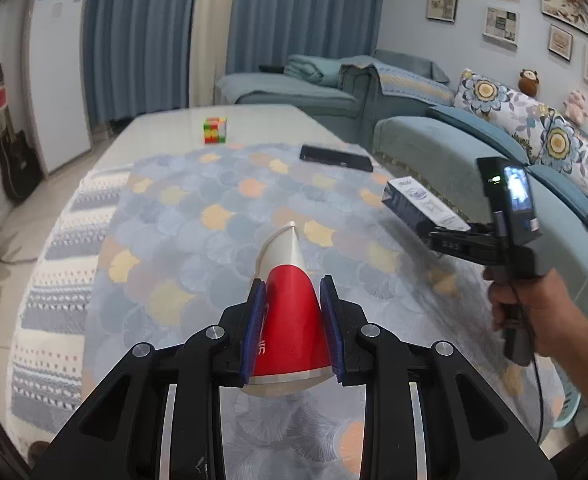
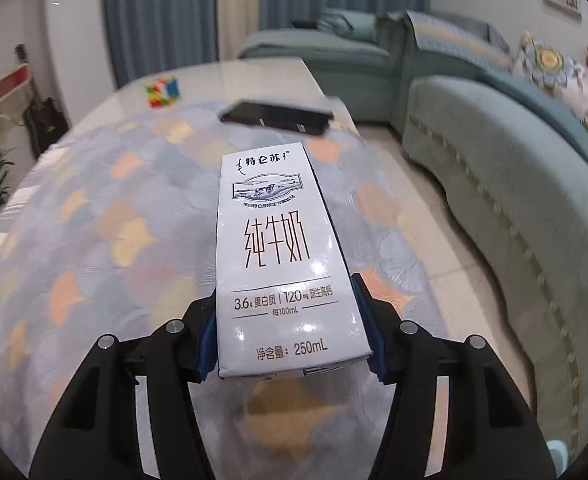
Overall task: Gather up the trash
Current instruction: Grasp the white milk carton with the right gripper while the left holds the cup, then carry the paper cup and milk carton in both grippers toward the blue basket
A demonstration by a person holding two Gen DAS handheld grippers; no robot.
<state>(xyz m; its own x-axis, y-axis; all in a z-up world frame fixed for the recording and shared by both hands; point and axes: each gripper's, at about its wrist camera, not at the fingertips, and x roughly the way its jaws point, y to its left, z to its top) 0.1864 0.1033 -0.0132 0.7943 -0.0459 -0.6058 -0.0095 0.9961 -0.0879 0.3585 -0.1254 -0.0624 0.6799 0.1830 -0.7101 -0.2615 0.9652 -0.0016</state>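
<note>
My left gripper (image 1: 292,292) is shut on a red and white paper cup (image 1: 290,320), squashed flat, held above the patterned tablecloth (image 1: 198,216). My right gripper (image 2: 286,292) is shut on a white and blue milk carton (image 2: 278,248) and holds it above the table's right side. In the left wrist view the right gripper (image 1: 433,232) shows at the right with the milk carton (image 1: 417,204) in it, held by a hand.
A black phone (image 1: 335,157) (image 2: 278,117) and a colourful puzzle cube (image 1: 215,129) (image 2: 162,90) lie at the table's far end. A teal sofa (image 1: 445,152) runs along the right. A guitar (image 1: 16,160) and a plant stand at the left.
</note>
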